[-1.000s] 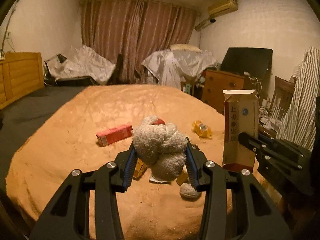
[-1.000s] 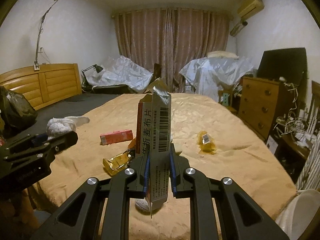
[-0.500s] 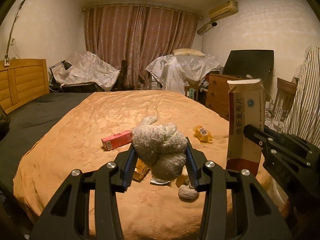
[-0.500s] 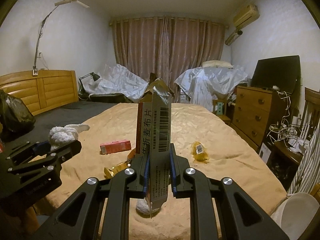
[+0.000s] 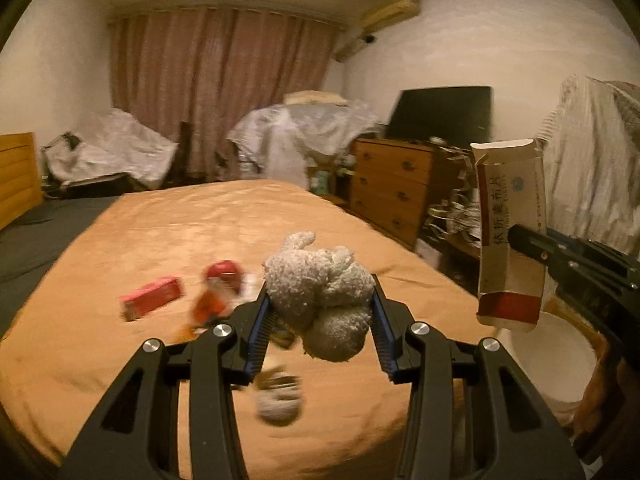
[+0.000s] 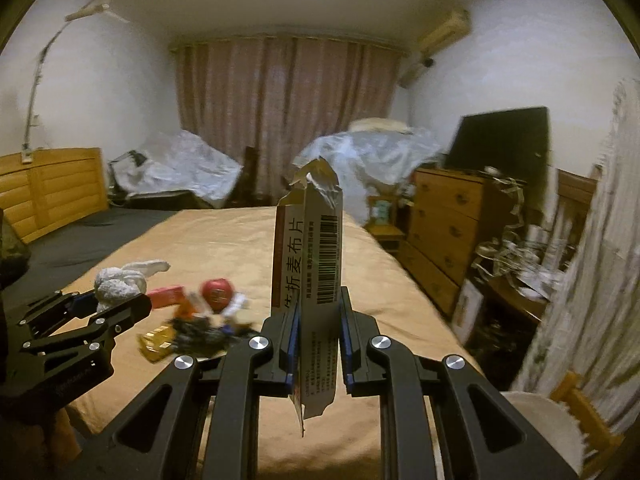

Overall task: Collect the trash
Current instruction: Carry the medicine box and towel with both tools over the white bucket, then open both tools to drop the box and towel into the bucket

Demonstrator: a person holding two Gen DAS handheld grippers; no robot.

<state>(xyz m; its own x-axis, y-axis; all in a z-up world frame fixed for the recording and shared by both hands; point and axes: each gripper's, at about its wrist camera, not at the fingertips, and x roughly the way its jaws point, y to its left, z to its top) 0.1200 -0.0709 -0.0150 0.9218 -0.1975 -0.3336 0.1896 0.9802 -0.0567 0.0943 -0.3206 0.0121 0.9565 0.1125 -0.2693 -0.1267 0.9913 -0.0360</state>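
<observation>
Two grippers, each loaded. Left gripper point(image 5: 318, 316), frame centre, clamps one fuzzy grey wad point(image 5: 320, 292) above the bed point(image 5: 120, 360). Right gripper point(image 6: 318, 344) clamps one upright carton point(image 6: 308, 256), frame centre. One red box point(image 5: 151, 297) lies centre left among blurred wrappers.

The room is closed off by white walls point(image 6: 120, 92) and pink curtains point(image 6: 284, 112) drawn across the far side. A bed point(image 5: 224, 220) with an orange cover is set in the middle, a wooden dresser point(image 6: 444, 224) at the right. Dim, warm light is cast throughout.
</observation>
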